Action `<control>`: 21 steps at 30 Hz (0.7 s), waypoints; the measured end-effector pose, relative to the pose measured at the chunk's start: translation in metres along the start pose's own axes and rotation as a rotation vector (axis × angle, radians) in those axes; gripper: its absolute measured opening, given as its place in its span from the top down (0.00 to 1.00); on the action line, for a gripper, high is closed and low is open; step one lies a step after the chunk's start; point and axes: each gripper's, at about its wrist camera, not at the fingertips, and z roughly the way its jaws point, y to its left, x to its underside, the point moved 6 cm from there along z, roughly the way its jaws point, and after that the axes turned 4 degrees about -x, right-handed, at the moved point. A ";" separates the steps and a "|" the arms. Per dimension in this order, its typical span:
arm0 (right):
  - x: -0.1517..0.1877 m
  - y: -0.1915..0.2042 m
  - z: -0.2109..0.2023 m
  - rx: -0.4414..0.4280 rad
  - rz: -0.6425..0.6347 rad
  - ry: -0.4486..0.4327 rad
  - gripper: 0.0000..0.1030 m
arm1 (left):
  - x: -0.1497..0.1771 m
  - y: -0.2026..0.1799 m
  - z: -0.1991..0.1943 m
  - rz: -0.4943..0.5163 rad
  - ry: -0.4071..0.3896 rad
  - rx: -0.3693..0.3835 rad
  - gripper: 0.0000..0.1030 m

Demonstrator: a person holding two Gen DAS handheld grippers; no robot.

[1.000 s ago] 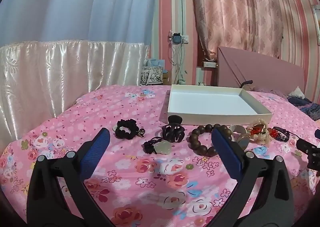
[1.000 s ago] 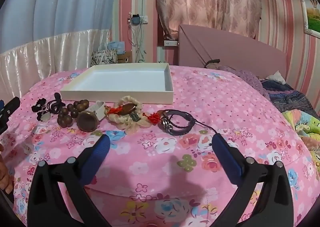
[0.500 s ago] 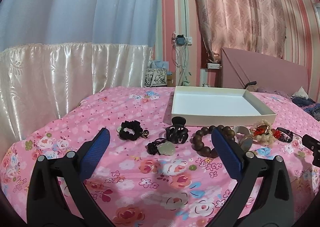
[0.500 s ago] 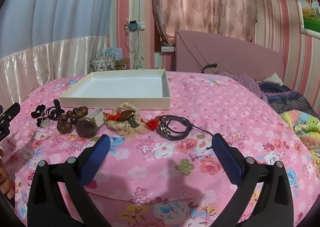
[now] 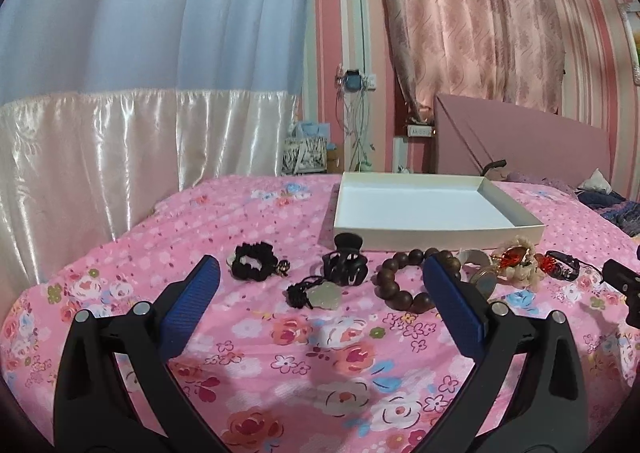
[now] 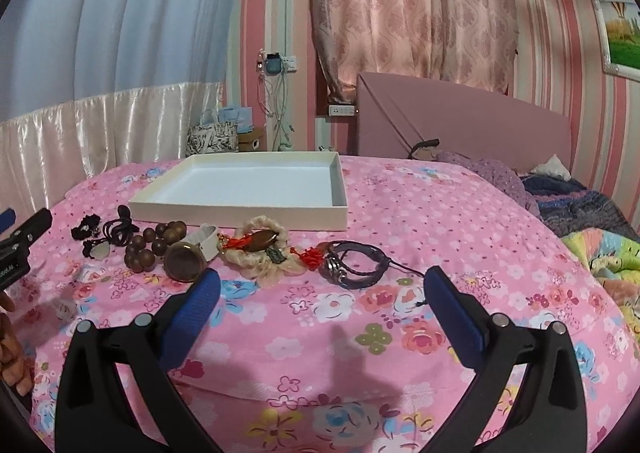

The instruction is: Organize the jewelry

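Note:
A row of jewelry lies on the pink floral bedspread in front of an empty white tray (image 5: pixel 436 231) (image 6: pixel 240 218). From the left: a black scrunchie (image 5: pixel 254 263), a black cord with a pale pendant (image 5: pixel 322 293), a black claw clip (image 5: pixel 346 263), a brown bead bracelet (image 5: pixel 400 281) (image 6: pixel 154 245), a round brown watch (image 6: pixel 184 263), a cream flower piece with red tassels (image 6: pixel 260 249) and a dark leather bracelet (image 6: pixel 356 265). My left gripper (image 5: pixel 320 289) hovers open short of the pendant. My right gripper (image 6: pixel 322 293) hovers open short of the leather bracelet. Both hold nothing.
The bed's pink headboard (image 6: pixel 460 121) rises behind the tray, with rumpled blankets (image 6: pixel 580 209) at the right. A shiny cream curtain (image 5: pixel 100 157) hangs along the left. Bags (image 6: pixel 216 137) stand by the far wall. A hand (image 6: pixel 12 349) shows at the right wrist view's left edge.
Both wrist views have tilted upward a little, so the jewelry and tray sit lower and slightly farther in frame. Both grippers stay open and nothing on the bed has moved.

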 end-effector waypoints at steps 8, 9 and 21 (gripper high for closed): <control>-0.001 -0.002 0.000 0.009 0.005 -0.002 0.02 | 0.001 -0.003 0.004 0.003 0.008 0.029 0.03; -0.001 -0.002 0.000 0.007 0.009 0.002 0.02 | 0.001 -0.004 0.004 0.009 0.006 0.030 0.03; 0.001 -0.007 0.004 0.009 0.031 0.018 0.02 | 0.000 0.003 0.011 -0.007 -0.003 0.017 0.03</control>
